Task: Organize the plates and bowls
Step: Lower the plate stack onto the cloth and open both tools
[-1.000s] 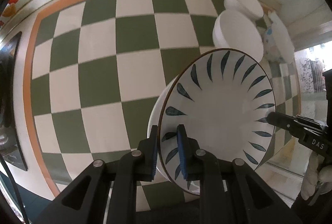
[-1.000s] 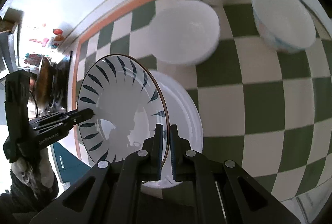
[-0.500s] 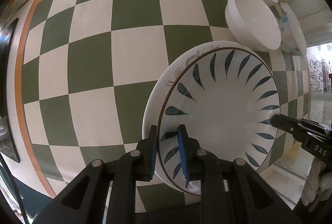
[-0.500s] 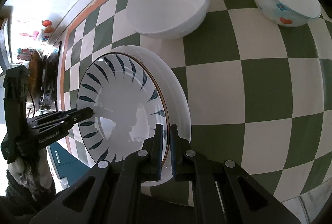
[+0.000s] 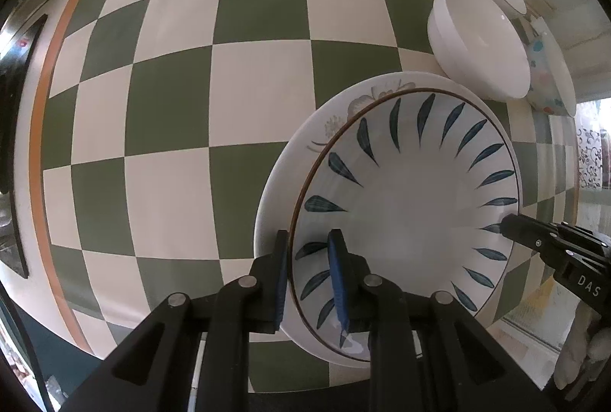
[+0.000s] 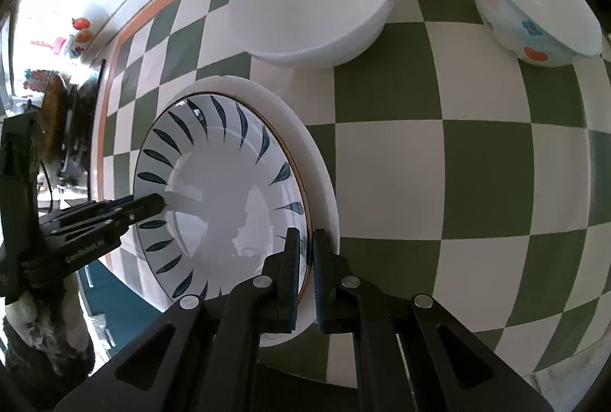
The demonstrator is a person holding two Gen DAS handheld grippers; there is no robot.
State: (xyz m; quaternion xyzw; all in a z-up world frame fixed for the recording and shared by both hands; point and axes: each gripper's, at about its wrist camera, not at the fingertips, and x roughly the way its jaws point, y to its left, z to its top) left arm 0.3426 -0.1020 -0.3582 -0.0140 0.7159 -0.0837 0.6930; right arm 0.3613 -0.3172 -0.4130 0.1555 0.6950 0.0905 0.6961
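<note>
As the leaf-pattern plate (image 5: 404, 217) sits nested on the floral plate (image 5: 301, 152), the left gripper (image 5: 309, 278) and right gripper (image 6: 303, 270) each pinch its rim, at about 7 and 3 o'clock in the left view. Plates look stacked, release pending. Two white bowls (image 6: 313, 7) and a flowered bowl (image 6: 534, 11), toward 1 o'clock on the checkered cloth (image 5: 172, 106), remain unstacked.

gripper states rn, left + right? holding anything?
Left gripper: closed on the rim of the blue-leaf plate.
Right gripper: closed on the same plate's opposite rim.
</note>
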